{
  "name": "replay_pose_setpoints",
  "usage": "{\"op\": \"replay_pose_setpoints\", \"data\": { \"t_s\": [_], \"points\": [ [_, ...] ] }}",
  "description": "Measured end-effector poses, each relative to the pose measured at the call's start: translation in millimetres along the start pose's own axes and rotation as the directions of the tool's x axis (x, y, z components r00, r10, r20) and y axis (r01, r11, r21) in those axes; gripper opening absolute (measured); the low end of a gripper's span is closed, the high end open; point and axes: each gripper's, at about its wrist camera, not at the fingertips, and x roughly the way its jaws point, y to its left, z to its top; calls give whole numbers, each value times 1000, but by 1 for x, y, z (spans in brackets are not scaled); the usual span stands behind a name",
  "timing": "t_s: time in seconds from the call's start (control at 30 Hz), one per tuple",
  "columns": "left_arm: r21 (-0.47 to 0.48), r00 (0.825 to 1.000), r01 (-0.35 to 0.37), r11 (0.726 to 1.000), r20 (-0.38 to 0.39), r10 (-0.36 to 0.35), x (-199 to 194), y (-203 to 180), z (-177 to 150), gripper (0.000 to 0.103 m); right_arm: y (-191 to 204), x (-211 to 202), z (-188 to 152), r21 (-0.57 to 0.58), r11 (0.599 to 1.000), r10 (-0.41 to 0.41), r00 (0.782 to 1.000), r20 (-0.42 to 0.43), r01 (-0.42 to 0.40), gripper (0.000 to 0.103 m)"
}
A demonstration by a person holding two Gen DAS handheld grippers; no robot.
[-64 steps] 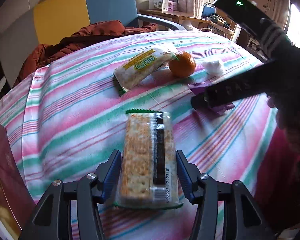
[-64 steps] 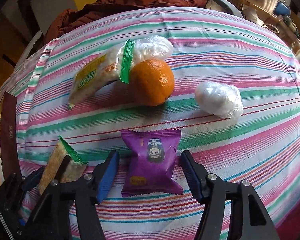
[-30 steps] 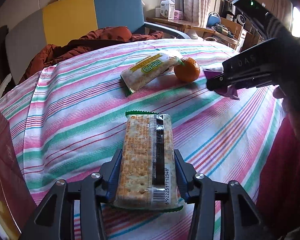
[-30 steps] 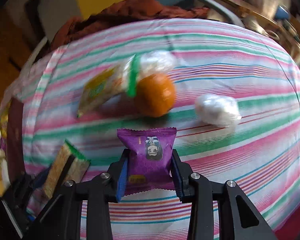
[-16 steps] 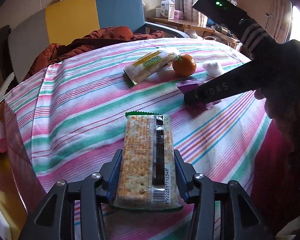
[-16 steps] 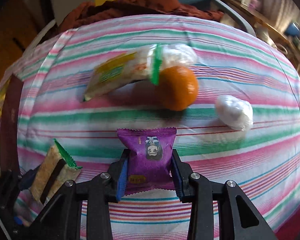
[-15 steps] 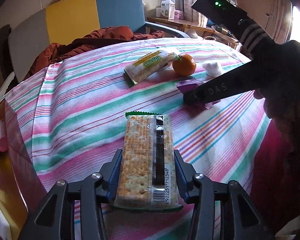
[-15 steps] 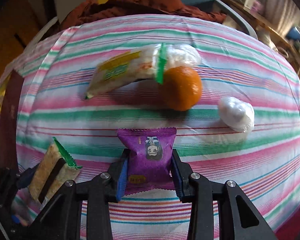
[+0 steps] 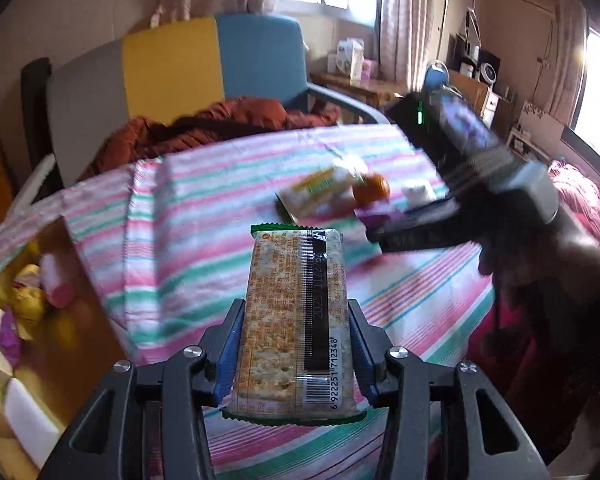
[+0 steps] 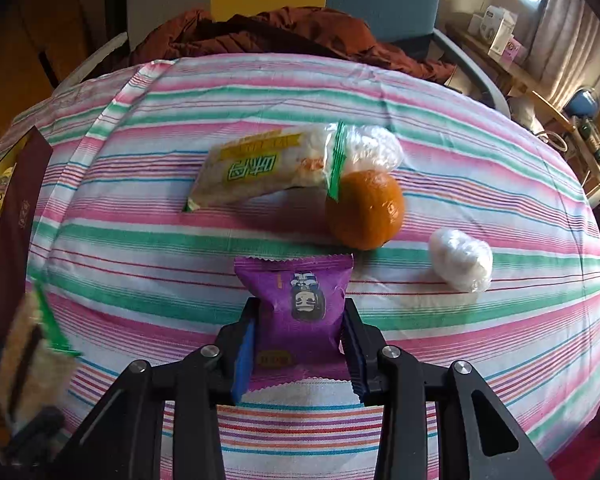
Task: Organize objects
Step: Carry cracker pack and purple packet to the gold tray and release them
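My left gripper [image 9: 296,356] is shut on a long cracker pack [image 9: 296,320] with a green end and holds it above the striped tablecloth [image 9: 204,216]. My right gripper [image 10: 298,344] is shut on a purple snack packet [image 10: 298,304], held over the tablecloth [image 10: 140,264]. The right gripper also shows in the left wrist view [image 9: 376,232], with the purple packet [image 9: 374,212] at its tip. On the cloth lie a yellow-labelled snack bag [image 10: 260,168], an orange [image 10: 366,210] and a white wrapped ball [image 10: 460,260].
A dark red box [image 10: 16,220] with several snacks inside stands off the table's left edge; it shows in the left wrist view [image 9: 72,320] too. A chair with a rust-coloured jacket [image 10: 284,36] stands behind the table. The cracker pack shows blurred at the right wrist view's lower left [image 10: 28,352].
Both grippers have lifted and swung left with their packs. The box at the left has come further into the left wrist view. The right gripper shut on the purple packet two seconds ago.
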Motion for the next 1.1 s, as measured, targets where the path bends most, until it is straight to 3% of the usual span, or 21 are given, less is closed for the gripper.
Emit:
{"op": "replay_pose_setpoints", "data": {
  "t_s": [0.17,0.47,0.9,1.1],
  "points": [
    [-27,997,-55,998,53,56,-30,16,4,48,8,-3,2,-20,999,-25,1000,17,26,39],
    [-84,984,-143,986,98,151,-59,45,0,48,32,-26,0,-52,999,10,999,43,-7,39],
    [-222,975,-186,957,77,207,-81,102,-28,48,118,-81,-2,-107,975,207,969,135,-194,40],
    [-354,963,-217,910,73,258,-111,158,-50,48,170,-101,-4,-174,947,299,942,154,-272,40]
  ]
}}
